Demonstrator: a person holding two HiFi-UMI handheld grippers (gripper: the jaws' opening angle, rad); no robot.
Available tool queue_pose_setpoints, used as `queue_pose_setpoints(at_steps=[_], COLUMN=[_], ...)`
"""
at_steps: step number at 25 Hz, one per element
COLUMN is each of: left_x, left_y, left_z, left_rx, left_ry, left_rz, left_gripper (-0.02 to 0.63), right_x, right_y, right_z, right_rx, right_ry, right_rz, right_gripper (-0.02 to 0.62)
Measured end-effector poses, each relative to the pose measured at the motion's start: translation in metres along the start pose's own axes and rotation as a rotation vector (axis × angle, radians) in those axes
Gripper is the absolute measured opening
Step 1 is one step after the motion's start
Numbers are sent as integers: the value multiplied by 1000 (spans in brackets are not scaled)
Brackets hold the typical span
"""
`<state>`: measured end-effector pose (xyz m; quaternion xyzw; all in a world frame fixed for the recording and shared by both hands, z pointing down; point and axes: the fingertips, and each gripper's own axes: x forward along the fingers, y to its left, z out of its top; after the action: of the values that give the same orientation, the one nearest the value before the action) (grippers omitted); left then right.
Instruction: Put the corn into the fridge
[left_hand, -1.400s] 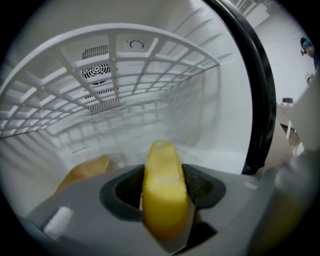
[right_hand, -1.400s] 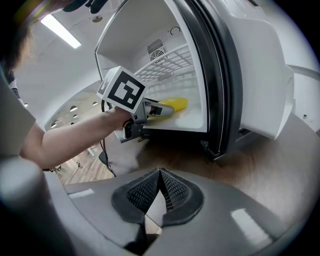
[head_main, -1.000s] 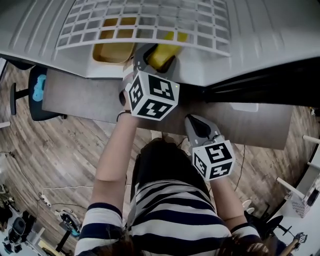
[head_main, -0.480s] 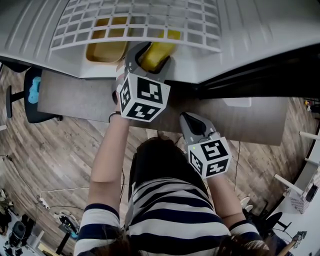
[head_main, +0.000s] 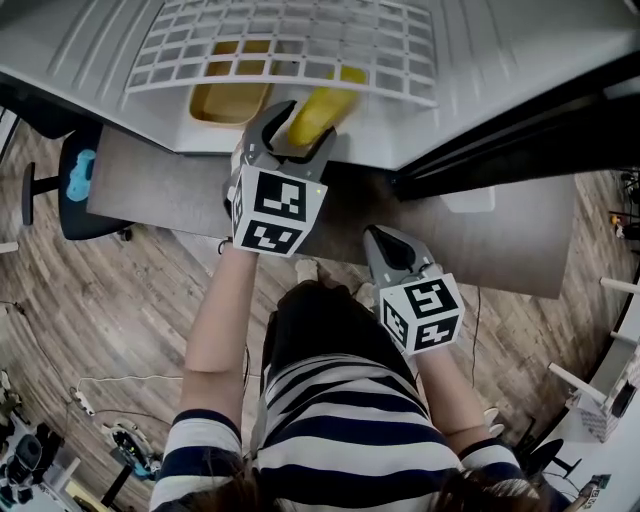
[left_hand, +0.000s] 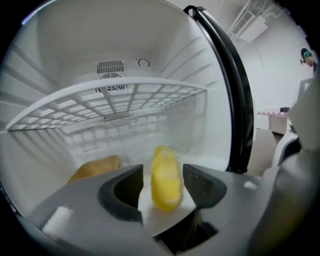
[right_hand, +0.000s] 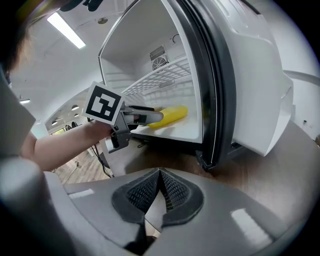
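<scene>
The yellow corn lies on the white floor of the open fridge, under its wire shelf. My left gripper reaches into the fridge's front with its jaws on either side of the corn's near end. It is open, with a narrow gap showing beside the corn. From the right gripper view the corn sticks out ahead of the left gripper. My right gripper hangs back over the table, shut and empty, its pads pressed together.
A yellow-brown item lies on the fridge floor left of the corn. The fridge stands on a grey table. Its open door is to the right. A blue chair stands at the left.
My left gripper has shifted a little left and back toward me and turned slightly. The corn stays on the fridge floor. The right gripper has hardly moved.
</scene>
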<state>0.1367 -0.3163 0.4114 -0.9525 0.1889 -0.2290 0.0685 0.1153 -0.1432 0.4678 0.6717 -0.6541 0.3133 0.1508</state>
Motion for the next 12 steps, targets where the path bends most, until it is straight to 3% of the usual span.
queue_pose_setpoints(at_steps=[12], left_x=[-55], left_y=[9], left_z=[-2], left_rx=[-132], left_ry=[-40], left_rz=[31], left_gripper=[0], right_x=[-13], right_y=[2], right_z=[14], right_rx=[-22], right_ry=[-56], right_rz=[5], right_gripper=[-8])
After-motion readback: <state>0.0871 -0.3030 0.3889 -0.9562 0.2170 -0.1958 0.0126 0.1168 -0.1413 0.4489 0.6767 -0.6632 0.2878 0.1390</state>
